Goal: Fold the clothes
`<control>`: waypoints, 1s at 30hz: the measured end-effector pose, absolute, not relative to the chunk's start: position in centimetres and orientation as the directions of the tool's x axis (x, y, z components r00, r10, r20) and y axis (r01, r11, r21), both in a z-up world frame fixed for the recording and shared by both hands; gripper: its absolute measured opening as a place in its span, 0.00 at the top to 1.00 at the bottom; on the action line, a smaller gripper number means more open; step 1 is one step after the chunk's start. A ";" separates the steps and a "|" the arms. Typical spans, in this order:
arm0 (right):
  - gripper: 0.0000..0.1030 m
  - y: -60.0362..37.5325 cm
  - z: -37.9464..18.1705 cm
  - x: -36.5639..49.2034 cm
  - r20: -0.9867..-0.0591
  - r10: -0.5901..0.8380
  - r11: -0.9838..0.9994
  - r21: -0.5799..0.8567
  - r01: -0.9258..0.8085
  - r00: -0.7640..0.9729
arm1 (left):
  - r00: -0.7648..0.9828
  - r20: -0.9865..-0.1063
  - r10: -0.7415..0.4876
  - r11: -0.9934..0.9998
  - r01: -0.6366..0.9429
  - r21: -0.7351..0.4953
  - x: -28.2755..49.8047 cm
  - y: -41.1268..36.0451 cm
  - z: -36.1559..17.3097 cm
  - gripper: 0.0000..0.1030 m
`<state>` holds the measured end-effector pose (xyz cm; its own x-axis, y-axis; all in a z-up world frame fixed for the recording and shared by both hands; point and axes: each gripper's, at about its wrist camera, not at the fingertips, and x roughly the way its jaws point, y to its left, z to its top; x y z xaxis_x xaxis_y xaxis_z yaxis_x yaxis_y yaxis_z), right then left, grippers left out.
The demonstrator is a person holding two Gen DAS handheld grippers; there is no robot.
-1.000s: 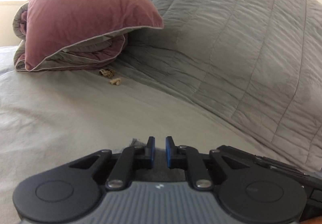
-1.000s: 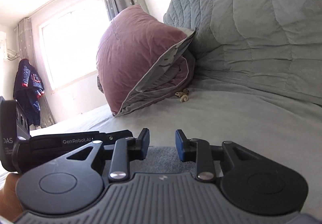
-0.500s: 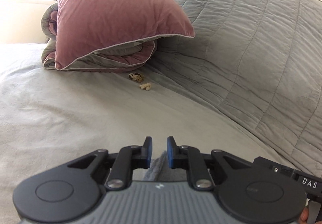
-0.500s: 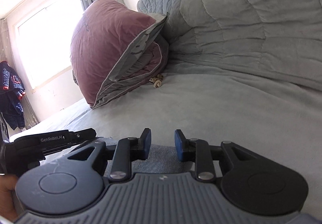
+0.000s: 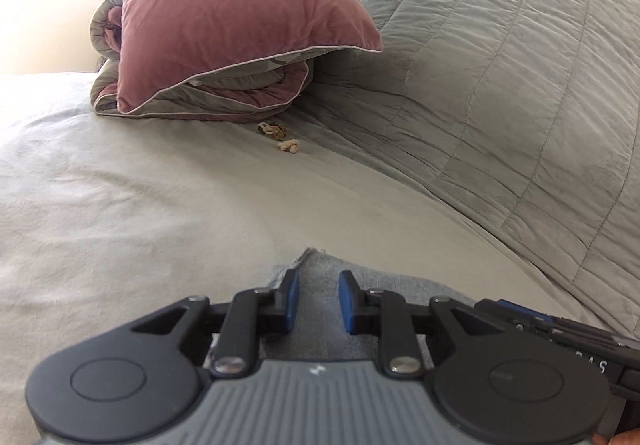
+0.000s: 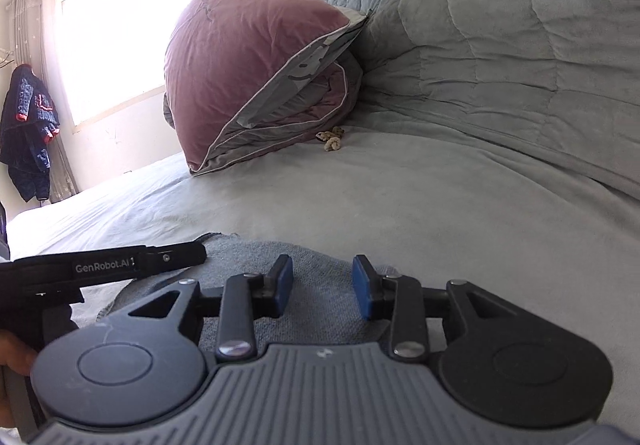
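Observation:
A grey-blue knit garment [image 5: 320,285] lies flat on the pale bed sheet, right under both grippers. My left gripper [image 5: 319,303] hovers over its far corner with the blue pads apart and nothing between them. In the right wrist view the same garment [image 6: 320,285] spreads beneath my right gripper [image 6: 322,283], whose pads also stand apart over the cloth. The left gripper's black body [image 6: 108,269] shows at the left of that view, over the garment's left edge. Most of the garment is hidden under the gripper bodies.
A folded mauve-and-grey duvet [image 5: 224,29] is piled at the back of the bed. A quilted grey bedspread [image 5: 500,85] rises on the right. Small tan scraps [image 5: 280,137] lie by the duvet. A dark jacket [image 6: 28,133] hangs by the window at left.
Both grippers' jaws have widened, releasing the garment onto the bed. More of the grey-blue cloth now shows ahead of the pads. Both cameras have swung, shifting the duvet in view.

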<state>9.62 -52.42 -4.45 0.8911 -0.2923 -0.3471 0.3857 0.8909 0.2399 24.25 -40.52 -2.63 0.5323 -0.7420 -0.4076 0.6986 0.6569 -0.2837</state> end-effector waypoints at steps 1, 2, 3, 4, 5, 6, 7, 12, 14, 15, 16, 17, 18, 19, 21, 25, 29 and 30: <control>0.63 -52.4 -4.2 9.2 -0.346 -0.298 0.885 0.249 0.393 0.890 | 0.541 -0.417 -0.731 0.668 0.692 -0.274 23.8 -40.2 -2.1 0.72; 0.61 -52.4 -3.9 8.7 -0.344 -0.304 0.878 0.262 0.402 0.889 | 0.547 -0.425 -0.721 0.677 0.687 -0.265 23.3 -39.9 -1.7 0.66; 0.61 -52.2 -3.4 8.3 -0.342 -0.304 0.875 0.270 0.402 0.889 | 0.550 -0.431 -0.716 0.682 0.684 -0.259 22.7 -39.5 -1.3 0.64; 0.61 -52.0 -2.9 8.0 -0.339 -0.301 0.874 0.276 0.400 0.891 | 0.552 -0.437 -0.710 0.686 0.682 -0.252 22.1 -39.1 -0.9 0.64; 0.60 -51.8 -2.4 7.6 -0.337 -0.299 0.872 0.283 0.399 0.893 | 0.555 -0.443 -0.704 0.691 0.680 -0.246 21.5 -38.8 -0.5 0.64; 0.60 -51.4 -1.7 7.2 -0.337 -0.299 0.875 0.277 0.397 0.893 | 0.557 -0.449 -0.698 0.695 0.678 -0.240 20.9 -38.4 -0.1 0.63; 0.59 -50.9 -1.0 6.9 -0.337 -0.300 0.878 0.267 0.396 0.892 | 0.560 -0.455 -0.692 0.700 0.675 -0.233 20.2 -38.1 0.3 0.63; 0.53 -48.6 2.1 5.1 -0.361 -0.284 0.896 0.230 0.379 0.889 | 0.565 -0.494 -0.661 0.719 0.664 -0.204 17.1 -36.7 2.3 0.61; 0.53 -47.7 3.3 4.5 -0.379 -0.280 0.900 0.216 0.378 0.882 | 0.566 -0.506 -0.650 0.727 0.658 -0.197 15.8 -36.1 3.3 0.61; 0.53 -47.3 3.9 4.1 -0.388 -0.279 0.900 0.213 0.379 0.879 | 0.567 -0.511 -0.646 0.730 0.654 -0.196 15.3 -35.8 3.8 0.61; 0.53 -46.9 4.5 3.7 -0.394 -0.278 0.901 0.209 0.380 0.876 | 0.569 -0.515 -0.641 0.734 0.650 -0.195 14.8 -35.5 4.3 0.61; 0.52 -46.4 5.2 3.3 -0.398 -0.280 0.902 0.204 0.381 0.874 | 0.572 -0.518 -0.635 0.739 0.646 -0.193 14.2 -35.1 4.9 0.60; 0.52 -46.0 5.9 2.9 -0.401 -0.282 0.902 0.199 0.384 0.872 | 0.575 -0.522 -0.630 0.743 0.642 -0.190 13.6 -34.7 5.6 0.58; 0.51 -45.4 6.5 2.5 -0.402 -0.286 0.903 0.191 0.385 0.870 | 0.577 -0.527 -0.625 0.747 0.638 -0.187 13.1 -34.4 6.2 0.57; 0.48 -44.1 7.9 1.7 -0.407 -0.295 0.906 0.170 0.389 0.864 | 0.580 -0.539 -0.611 0.756 0.629 -0.180 12.1 -33.7 7.3 0.56; 0.42 -41.9 9.9 0.2 -0.423 -0.289 0.911 0.153 0.382 0.859 | 0.592 -0.552 -0.588 0.769 0.620 -0.155 10.1 -32.3 9.7 0.51; 0.32 -39.6 11.2 -1.6 -0.421 -0.315 0.905 0.137 0.403 0.851 | 0.597 -0.568 -0.566 0.776 0.618 -0.124 8.2 -30.9 11.4 0.40; 0.32 -39.3 11.4 -1.9 -0.424 -0.317 0.902 0.140 0.408 0.848 | 0.586 -0.585 -0.561 0.777 0.616 -0.127 7.8 -30.6 11.6 0.34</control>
<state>-1.89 -39.28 11.36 0.8480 -0.3175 -0.4245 0.4077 0.9024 0.1395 7.82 -30.55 11.63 0.5863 -0.5606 -0.5848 0.6162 0.7772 -0.1273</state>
